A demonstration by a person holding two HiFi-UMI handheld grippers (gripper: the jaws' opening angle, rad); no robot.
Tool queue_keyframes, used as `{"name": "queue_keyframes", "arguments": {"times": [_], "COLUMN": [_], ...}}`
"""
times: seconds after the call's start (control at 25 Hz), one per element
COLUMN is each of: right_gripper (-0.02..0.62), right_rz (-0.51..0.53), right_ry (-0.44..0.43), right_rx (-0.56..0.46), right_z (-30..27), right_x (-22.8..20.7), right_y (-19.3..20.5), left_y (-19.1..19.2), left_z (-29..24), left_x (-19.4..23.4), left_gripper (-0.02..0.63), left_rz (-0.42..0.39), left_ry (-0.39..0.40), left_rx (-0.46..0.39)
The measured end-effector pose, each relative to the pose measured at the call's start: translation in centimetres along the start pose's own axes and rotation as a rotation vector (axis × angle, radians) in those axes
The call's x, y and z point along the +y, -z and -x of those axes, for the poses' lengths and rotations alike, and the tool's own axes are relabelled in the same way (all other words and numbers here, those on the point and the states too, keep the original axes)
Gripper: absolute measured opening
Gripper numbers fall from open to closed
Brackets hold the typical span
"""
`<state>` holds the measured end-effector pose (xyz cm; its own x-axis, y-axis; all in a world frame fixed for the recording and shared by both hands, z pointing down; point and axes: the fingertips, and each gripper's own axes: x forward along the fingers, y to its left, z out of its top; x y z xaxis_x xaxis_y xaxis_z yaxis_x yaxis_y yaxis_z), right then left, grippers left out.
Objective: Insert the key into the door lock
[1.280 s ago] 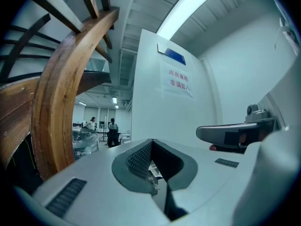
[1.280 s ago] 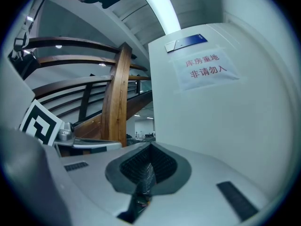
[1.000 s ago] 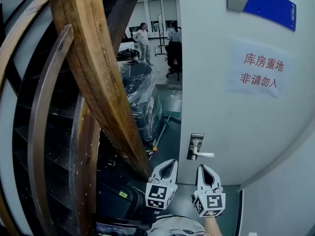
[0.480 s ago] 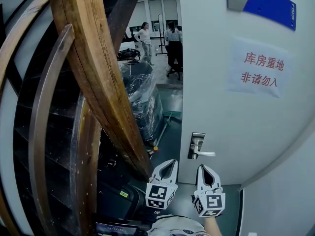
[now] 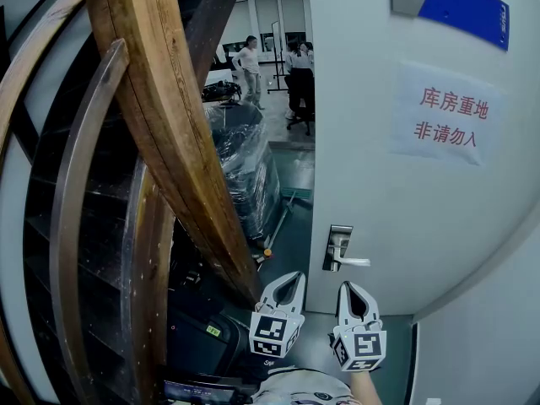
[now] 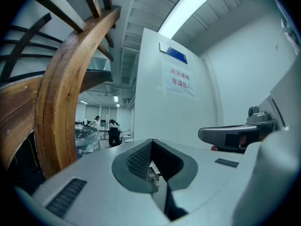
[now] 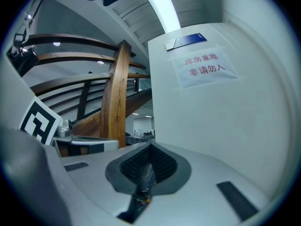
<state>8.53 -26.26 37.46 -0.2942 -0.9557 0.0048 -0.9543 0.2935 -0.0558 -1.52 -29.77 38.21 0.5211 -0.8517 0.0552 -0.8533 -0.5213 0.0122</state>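
A white door stands ajar at the right. Low on its edge are a metal lock plate and a lever handle. My left gripper and right gripper are side by side at the bottom, level, a short way below and in front of the handle, touching nothing. The left gripper is shut on a small toothed metal piece, which looks like the key. The right gripper is shut; whether the thin dark strip between its pads is a held thing I cannot tell.
A curved wooden stair rail rises close on the left. Behind the gap stands a plastic-wrapped pallet, with people in the far room. The door bears a paper sign and a blue plaque. Dark cases lie low on the left.
Both grippers hold still. Only the people in the far room have shifted a little.
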Motion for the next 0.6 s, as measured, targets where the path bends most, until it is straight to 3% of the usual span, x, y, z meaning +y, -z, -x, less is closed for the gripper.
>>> {"name": "queue_keyframes", "arguments": {"times": [0.6], "right_gripper": [0.006], "right_rz": [-0.003], "right_ry": [-0.004], "right_rx": [0.011], "right_z": [0.07], "right_x": [0.41], "right_y": [0.48], "left_y": [0.17], "left_z": [0.32], "left_x": [0.04], "left_gripper": [0.004], "left_rz": [-0.002], "left_ry": [0.008], "left_rx": [0.01]}}
